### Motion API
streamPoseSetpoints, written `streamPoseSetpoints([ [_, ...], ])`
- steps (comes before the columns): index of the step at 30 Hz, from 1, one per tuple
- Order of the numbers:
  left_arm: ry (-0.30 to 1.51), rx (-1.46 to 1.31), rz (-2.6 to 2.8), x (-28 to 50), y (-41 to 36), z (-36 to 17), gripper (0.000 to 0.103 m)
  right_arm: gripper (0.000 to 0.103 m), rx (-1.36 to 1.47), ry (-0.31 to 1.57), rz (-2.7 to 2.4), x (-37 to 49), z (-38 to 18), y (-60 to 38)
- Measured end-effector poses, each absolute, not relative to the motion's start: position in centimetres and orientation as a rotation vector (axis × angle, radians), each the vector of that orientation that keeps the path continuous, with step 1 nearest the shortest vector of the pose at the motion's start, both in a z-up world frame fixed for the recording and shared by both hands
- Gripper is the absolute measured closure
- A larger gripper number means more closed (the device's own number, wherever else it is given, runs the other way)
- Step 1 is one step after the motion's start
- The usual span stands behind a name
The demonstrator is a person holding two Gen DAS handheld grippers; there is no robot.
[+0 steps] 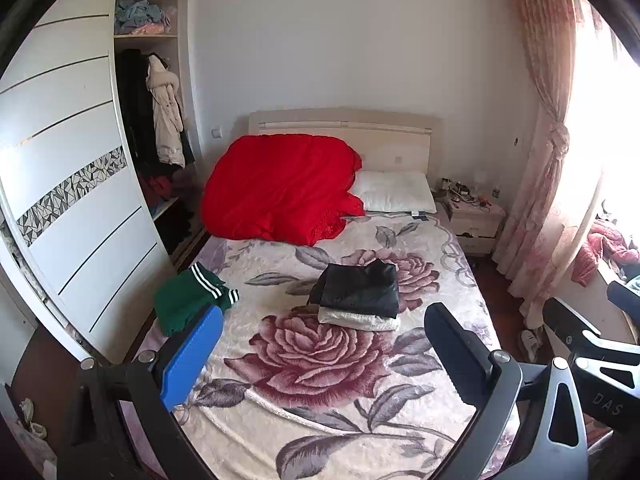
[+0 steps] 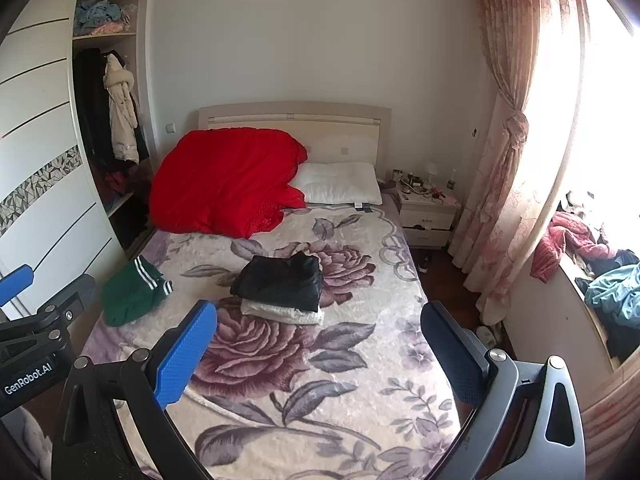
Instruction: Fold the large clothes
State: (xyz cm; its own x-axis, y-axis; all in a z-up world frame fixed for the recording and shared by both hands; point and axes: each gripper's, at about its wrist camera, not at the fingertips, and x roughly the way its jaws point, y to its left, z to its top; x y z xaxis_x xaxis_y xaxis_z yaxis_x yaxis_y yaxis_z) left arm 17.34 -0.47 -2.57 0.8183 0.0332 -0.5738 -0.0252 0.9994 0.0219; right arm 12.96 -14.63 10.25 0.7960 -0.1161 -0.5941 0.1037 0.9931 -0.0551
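Claws idle above the bed, green garment waiting at the left edge

Wardrobe (image 1: pixel 72 184) shelves stand far to the left of both claws, stuffed with hanging coats, which suggests where folded pieces will end up. Ahead and to the left of the left claw (image 1: pixel 324 364) lies the green garment (image 1: pixel 188 300) with white stripes, roughly bunched at the bed's left edge and partly hidden behind the claw's blue finger. It looks only loosely gathered, so it is probably the next piece to be folded. The left claw is spread wide and holds nothing.

Straight ahead of both claws, well beyond their tips, sits the folded stack (image 2: pixel 284 292): a black garment resting squarely on a pale one, placed mid-bed (image 2: pixel 360 360) on the floral blanket, likely to keep finished work clear of the open folding space nearer the claws. Behind it the red quilt (image 2: pixel 224 184) is pushed up against the headboard beside the pillow (image 2: pixel 340 186), leaving the blanket free.

The right claw (image 2: pixel 320 356) is likewise spread and empty, hovering over the blanket's near end. Far to its right, the window ledge carries a heap of unfolded clothes (image 2: pixel 592 264), apparently still awaiting their turn.
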Motion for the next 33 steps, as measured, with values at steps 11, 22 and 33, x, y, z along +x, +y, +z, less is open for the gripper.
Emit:
streamPoseSetpoints([
  [11, 0.619, 0.019, 0.02, 17.54, -0.26, -2.61, 0.0, 0.0, -0.011, 0.639, -0.111, 12.94, 10.55, -14.67],
  [22, 0.609, 0.024, 0.026, 17.23, -0.24, -2.31, 0.0, 0.0, -0.014, 0.647, -0.109, 12.96, 10.69, -14.72],
  [33, 0.598, 0.024, 0.021, 17.19, -0.27, -1.83, 0.0, 0.0, -0.006, 0.645, -0.115, 13.19, 10.74, -14.72],
])
